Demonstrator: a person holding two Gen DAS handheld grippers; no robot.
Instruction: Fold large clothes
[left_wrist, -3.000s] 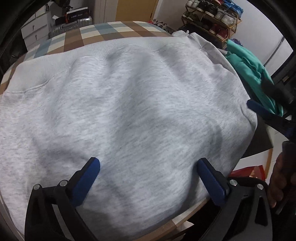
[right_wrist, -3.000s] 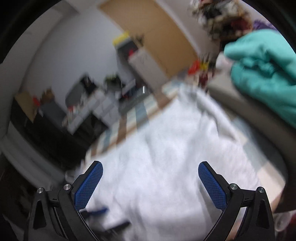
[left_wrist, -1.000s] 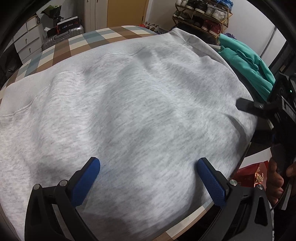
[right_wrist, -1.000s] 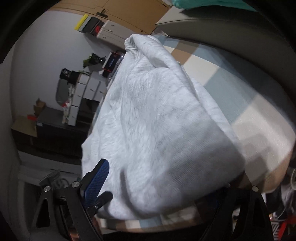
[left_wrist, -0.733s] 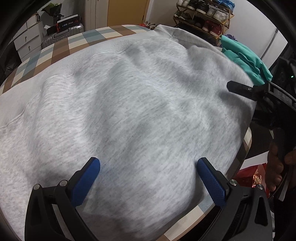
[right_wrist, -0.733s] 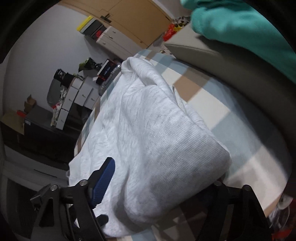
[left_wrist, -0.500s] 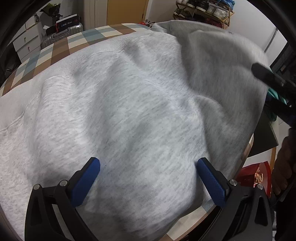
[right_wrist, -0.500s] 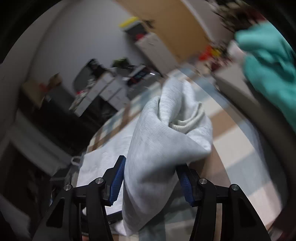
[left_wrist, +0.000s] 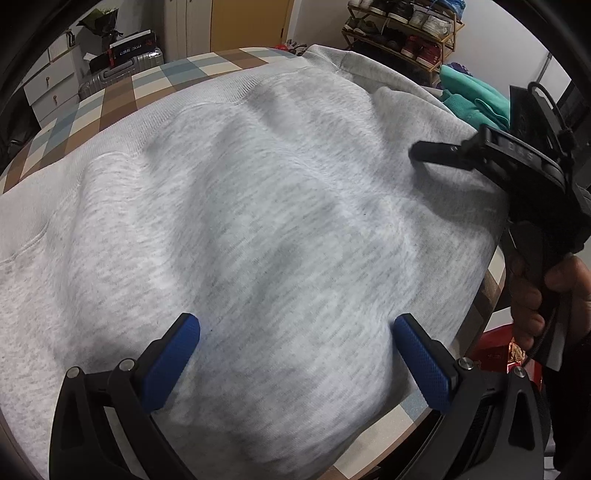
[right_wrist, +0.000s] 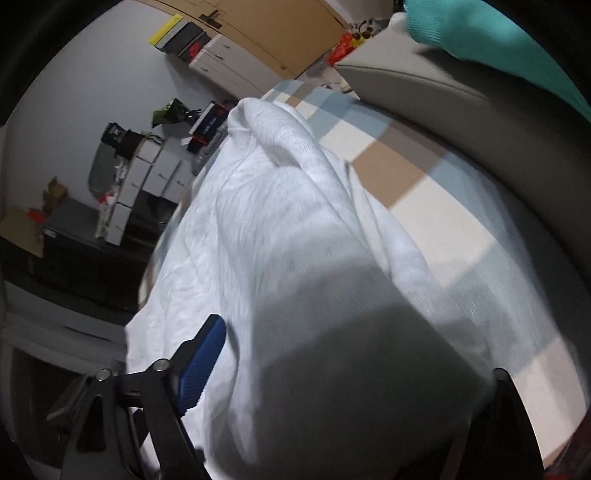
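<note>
From the left wrist view, the grey sweatshirt (left_wrist: 258, 229) lies spread over the checked bench (left_wrist: 110, 96), covering nearly all of it, with its ribbed hem running along the far side and its near edge draped toward the bench's rim. The left gripper (left_wrist: 295, 354) hovers just above the cloth with its blue pads wide apart and nothing between them, so it is released; it looks placed to pin or catch the near part while the other side is worked. At the right edge of the sweatshirt the right gripper (left_wrist: 491, 158) reaches in from the side, one black finger lying over the cloth, the person's hand (left_wrist: 535, 295) on its handle below. Behind it a teal garment (left_wrist: 476, 99) sits apart, likely waiting its turn, and a shoe rack (left_wrist: 402, 22) stands at the wall.

From the right wrist view, the sweatshirt (right_wrist: 295, 258) bulges up right in front of the lens, a thick fold filling the space between the right gripper's (right_wrist: 351, 369) fingers. One blue pad shows at the left, well out from the other finger, whose pad is hidden behind the cloth. The fingers stand wide around the fold, but I cannot tell whether they are pressing it. The bare checked bench (right_wrist: 443, 221) shows beyond, which suggests this side edge is being gathered to carry across toward the middle.
</note>
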